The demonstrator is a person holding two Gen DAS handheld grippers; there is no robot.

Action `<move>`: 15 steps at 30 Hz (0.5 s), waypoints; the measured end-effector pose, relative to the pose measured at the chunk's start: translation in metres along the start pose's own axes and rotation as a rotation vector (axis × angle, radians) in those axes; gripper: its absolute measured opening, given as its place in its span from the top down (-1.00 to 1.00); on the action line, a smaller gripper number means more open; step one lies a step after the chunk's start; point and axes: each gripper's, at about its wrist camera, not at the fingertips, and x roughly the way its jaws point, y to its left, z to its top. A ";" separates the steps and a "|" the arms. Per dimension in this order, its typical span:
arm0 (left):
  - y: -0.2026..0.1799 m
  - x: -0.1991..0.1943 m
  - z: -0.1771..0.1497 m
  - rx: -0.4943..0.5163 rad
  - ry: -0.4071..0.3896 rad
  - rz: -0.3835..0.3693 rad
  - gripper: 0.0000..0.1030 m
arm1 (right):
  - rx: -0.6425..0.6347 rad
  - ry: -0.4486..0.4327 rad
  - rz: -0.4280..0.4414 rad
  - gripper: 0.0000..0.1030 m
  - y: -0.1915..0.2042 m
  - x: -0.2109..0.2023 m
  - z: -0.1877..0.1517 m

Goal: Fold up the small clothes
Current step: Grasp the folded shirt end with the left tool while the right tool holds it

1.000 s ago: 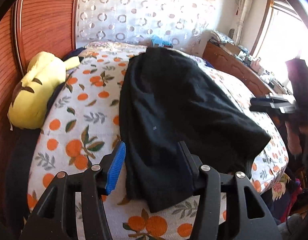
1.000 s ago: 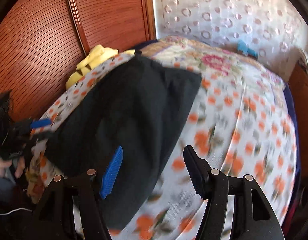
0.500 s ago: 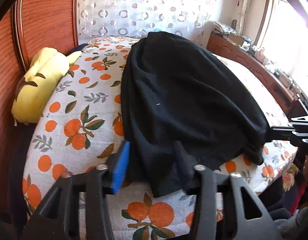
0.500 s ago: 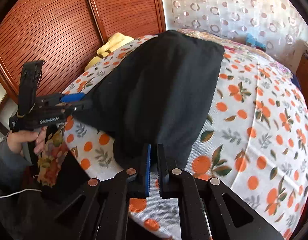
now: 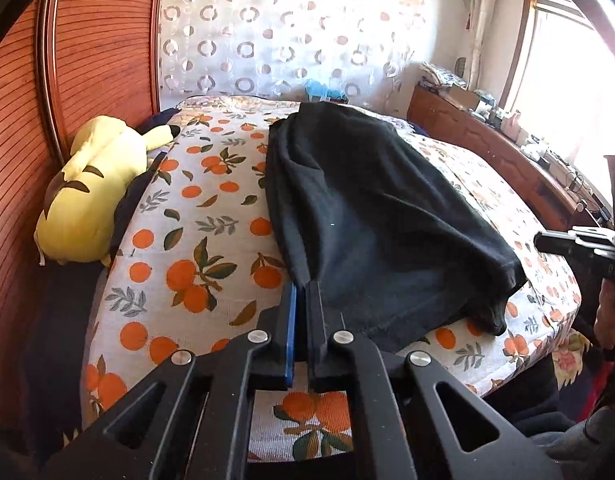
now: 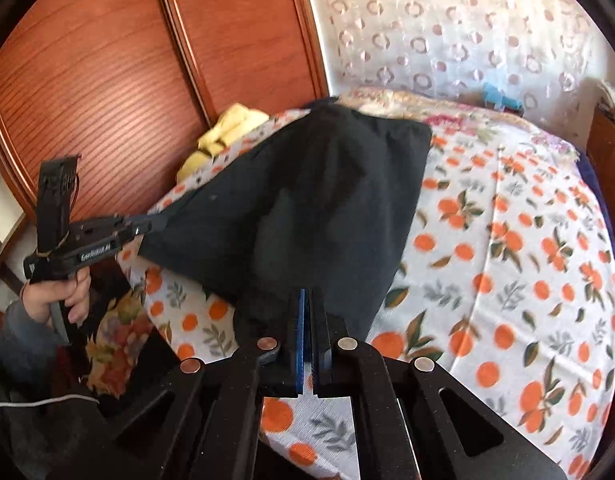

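Gripping the black garment point(image 5: 371, 208) at its near hem with both tools, we are only at the start of the fold. Our left gripper point(image 5: 302, 292) has its jaws pressed together on the near left corner of the cloth, and our right gripper point(image 6: 307, 300) pinches the near right corner in the same way; in the right wrist view the left tool's tip meets the dark fabric at the edge of the bed.

The garment lies lengthwise on the orange-print bedspread point(image 5: 195, 240), its far end up toward the patterned curtain point(image 5: 275, 40), its near end slightly raised and pulled taut between our two grips. It looks rumpled along the left side, with no clean crease that we can see yet, so we judge that no fold is finished.

What is left, as we read it: carry the pinched hem over toward the far end, lay it down squarely, release, and likely fold again. The yellow plush toy point(image 5: 91, 192) sits well apart by the wooden headboard point(image 5: 87, 60), out of our way.
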 end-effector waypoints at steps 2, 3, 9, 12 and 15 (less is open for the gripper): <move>-0.002 0.006 -0.003 0.003 0.016 0.009 0.91 | 0.007 0.003 -0.022 0.76 -0.004 0.006 0.000; -0.003 0.009 -0.004 0.007 0.022 0.014 0.91 | 0.007 0.007 -0.042 0.54 -0.005 0.010 -0.001; -0.007 0.014 -0.005 0.007 0.027 0.023 0.90 | 0.045 0.039 -0.080 -0.19 -0.020 0.040 -0.007; -0.005 0.015 -0.006 0.003 0.032 0.031 0.90 | 0.087 0.068 -0.068 -0.20 -0.029 0.049 -0.011; -0.003 0.016 -0.009 -0.008 0.039 0.031 0.90 | 0.105 0.098 -0.068 -0.20 -0.034 0.055 -0.014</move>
